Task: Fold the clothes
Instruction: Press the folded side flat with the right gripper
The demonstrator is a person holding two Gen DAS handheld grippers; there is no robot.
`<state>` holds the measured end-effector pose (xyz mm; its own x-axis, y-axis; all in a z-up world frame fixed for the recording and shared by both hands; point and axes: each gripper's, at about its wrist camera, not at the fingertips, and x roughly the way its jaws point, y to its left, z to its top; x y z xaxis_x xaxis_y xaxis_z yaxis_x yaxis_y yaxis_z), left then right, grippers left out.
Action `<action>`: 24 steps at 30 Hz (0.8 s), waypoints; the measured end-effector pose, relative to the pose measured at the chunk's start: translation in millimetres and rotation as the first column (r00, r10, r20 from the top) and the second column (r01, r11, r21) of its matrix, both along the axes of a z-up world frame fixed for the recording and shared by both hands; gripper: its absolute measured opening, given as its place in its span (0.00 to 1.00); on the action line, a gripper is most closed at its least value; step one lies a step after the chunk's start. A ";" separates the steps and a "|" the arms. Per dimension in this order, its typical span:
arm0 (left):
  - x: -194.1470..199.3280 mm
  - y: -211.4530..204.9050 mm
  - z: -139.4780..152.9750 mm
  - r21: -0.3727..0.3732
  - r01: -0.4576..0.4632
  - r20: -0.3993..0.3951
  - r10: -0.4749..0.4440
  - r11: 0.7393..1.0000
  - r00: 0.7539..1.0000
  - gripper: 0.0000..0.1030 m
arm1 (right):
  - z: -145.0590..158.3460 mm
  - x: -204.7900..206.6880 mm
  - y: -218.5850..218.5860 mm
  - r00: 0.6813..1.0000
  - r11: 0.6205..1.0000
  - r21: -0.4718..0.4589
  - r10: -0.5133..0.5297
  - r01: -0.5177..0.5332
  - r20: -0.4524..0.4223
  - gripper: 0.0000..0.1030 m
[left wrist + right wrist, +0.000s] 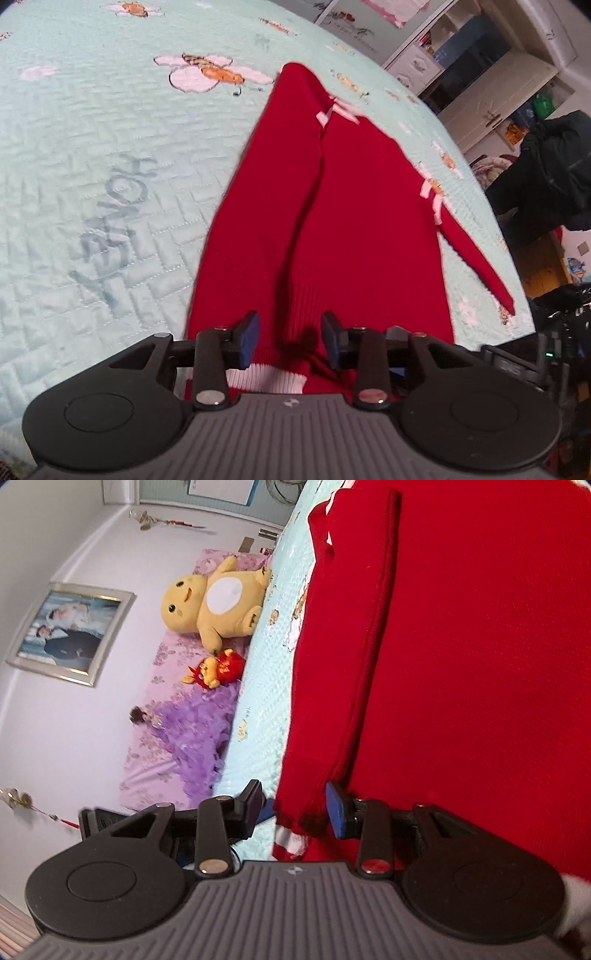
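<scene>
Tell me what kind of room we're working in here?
Most likely a bedroom: the red sweater lies on a bed's quilted bee-print bedspread, a yellow plush toy sits by the wall, and white cabinets stand beyond.

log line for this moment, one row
stage: fold in progress | red sweater on mint quilt | left gripper open over hem | right gripper open at hem edge

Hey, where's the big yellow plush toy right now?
In the right wrist view, the yellow plush toy lies upper left on the pink floral bedding, just above a small red plush and left of the red sweater.
</scene>
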<state>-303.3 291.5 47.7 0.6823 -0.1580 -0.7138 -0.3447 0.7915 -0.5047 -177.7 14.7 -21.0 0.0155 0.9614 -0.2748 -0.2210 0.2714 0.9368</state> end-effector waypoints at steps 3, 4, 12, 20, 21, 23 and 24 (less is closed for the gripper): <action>3.7 -4.9 0.1 0.006 0.014 0.011 -0.014 1.000 1.000 0.32 | 0.8 -0.6 -0.2 1.000 1.000 -0.008 0.000 0.000 0.009 0.38; 5.0 -6.5 0.1 0.008 0.019 0.015 -0.019 1.000 1.000 0.21 | 0.2 -0.5 -0.4 1.000 1.000 -0.008 0.000 0.000 0.007 0.38; 5.8 -13.7 5.5 -0.022 0.021 0.050 -0.020 1.000 0.999 0.05 | -1.1 4.5 -1.7 1.000 1.000 0.010 0.008 -0.008 -0.014 0.38; -5.2 -14.1 18.5 -0.137 0.001 0.078 0.010 0.991 0.997 0.05 | 0.5 3.0 -6.2 1.000 1.000 0.030 0.002 -0.002 -0.002 0.44; -5.7 -14.4 18.4 -0.142 -0.002 0.075 0.013 0.990 0.997 0.05 | 0.5 2.7 -6.0 1.000 0.999 0.038 0.003 -0.003 0.000 0.46; -6.9 -15.0 18.3 -0.153 -0.007 0.071 0.018 0.988 0.997 0.05 | -1.5 3.5 -6.5 1.000 0.998 0.065 0.006 -0.005 -0.015 0.48; -7.4 -15.0 18.1 -0.156 -0.009 0.068 0.020 0.988 0.997 0.05 | -3.0 3.9 -7.1 1.000 0.997 0.078 0.008 -0.006 -0.026 0.48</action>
<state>-310.8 276.5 65.8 0.7324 -0.2532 -0.6321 -0.3153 0.6966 -0.6444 -173.7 7.6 -24.0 0.0021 0.9799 -0.1994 -0.1976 0.1959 0.9605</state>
